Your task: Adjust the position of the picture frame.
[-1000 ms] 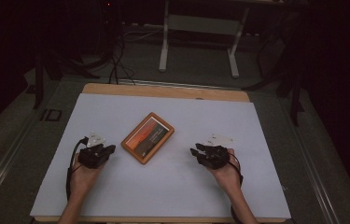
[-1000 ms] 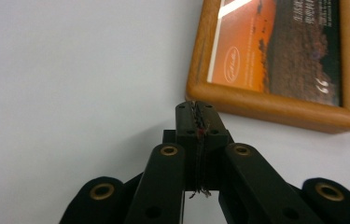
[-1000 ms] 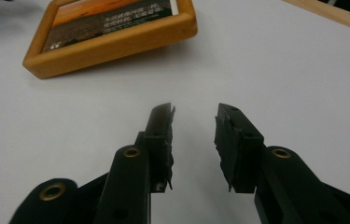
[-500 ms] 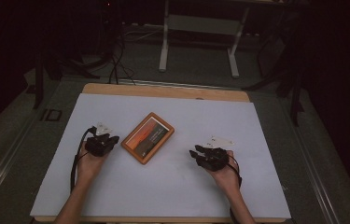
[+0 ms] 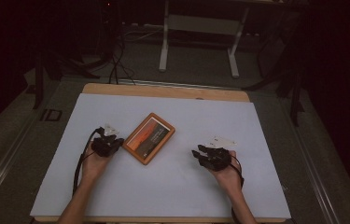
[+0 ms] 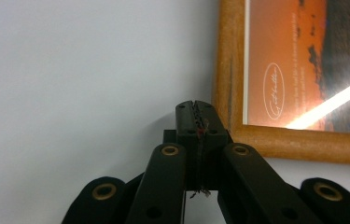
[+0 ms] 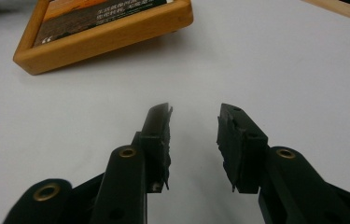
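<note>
A wooden picture frame [image 5: 149,138] with an orange sunset print lies flat on the white table cover, turned at an angle. My left gripper [image 5: 115,142] sits just left of the frame's lower left corner, its jaws pressed together with nothing between them. In the left gripper view the shut tips of that gripper [image 6: 195,106] almost touch the frame [image 6: 298,79] at its wooden edge. My right gripper [image 5: 199,155] rests on the cover to the right of the frame, apart from it. In the right gripper view that gripper [image 7: 194,114] stands open and empty, with the frame [image 7: 102,28] ahead to the upper left.
The white cover [image 5: 238,126] spreads over a wooden tabletop [image 5: 163,90] whose far edge shows. Beyond the table a dark floor holds cables [image 5: 116,65] and a white stand [image 5: 198,32]. A person's forearms come in from the bottom edge.
My left gripper has moved forward and right, up to the frame's lower left corner. The right gripper has barely shifted.
</note>
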`<state>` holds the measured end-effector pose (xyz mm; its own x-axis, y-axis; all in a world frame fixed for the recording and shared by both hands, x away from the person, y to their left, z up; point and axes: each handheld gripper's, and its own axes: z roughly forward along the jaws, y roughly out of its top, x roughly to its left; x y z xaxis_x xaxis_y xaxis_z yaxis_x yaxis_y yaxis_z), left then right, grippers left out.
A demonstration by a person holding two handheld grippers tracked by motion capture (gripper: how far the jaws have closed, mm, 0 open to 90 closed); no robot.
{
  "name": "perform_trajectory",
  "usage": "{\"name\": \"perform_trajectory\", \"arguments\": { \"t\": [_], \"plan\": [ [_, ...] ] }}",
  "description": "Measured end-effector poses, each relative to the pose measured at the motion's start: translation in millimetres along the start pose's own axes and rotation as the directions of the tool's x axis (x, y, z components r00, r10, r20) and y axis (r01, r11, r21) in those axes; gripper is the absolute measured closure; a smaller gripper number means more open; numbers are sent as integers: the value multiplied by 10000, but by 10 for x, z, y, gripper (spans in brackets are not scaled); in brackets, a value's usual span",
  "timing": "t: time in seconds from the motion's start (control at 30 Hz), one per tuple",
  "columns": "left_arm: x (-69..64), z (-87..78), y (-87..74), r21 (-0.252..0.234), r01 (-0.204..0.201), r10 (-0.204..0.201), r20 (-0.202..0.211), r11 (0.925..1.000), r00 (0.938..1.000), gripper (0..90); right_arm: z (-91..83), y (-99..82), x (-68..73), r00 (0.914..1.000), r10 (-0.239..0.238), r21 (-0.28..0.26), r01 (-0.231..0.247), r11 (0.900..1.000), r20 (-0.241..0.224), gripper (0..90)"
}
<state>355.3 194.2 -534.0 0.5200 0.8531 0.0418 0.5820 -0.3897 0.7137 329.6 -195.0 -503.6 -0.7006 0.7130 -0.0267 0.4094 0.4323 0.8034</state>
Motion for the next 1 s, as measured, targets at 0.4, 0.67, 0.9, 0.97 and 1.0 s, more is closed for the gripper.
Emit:
{"name": "perform_trajectory", "arguments": {
  "t": [0.4,0.67,0.9,0.97,1.0],
  "plan": [
    [-446,-65,48,-204,-847,863,966,9962,9916,900,33,-2,-17,10000,64,125,-63,9999,-69,623],
    [-609,-115,46,-318,-954,993,1617,9949,9818,900,151,51,41,9992,2,298,9,9996,-391,593],
    [-636,-164,65,-495,-1129,1218,2540,9924,9595,899,297,147,79,9925,551,104,-543,9985,-1089,475],
    [-619,-156,65,-458,-987,1069,2407,9941,9647,892,375,199,76,9873,933,99,-928,9956,-1286,420],
    [-595,-147,66,-433,-748,825,2157,9963,9730,865,393,210,73,9858,1005,119,-998,9949,-1342,403]
  ]
}}
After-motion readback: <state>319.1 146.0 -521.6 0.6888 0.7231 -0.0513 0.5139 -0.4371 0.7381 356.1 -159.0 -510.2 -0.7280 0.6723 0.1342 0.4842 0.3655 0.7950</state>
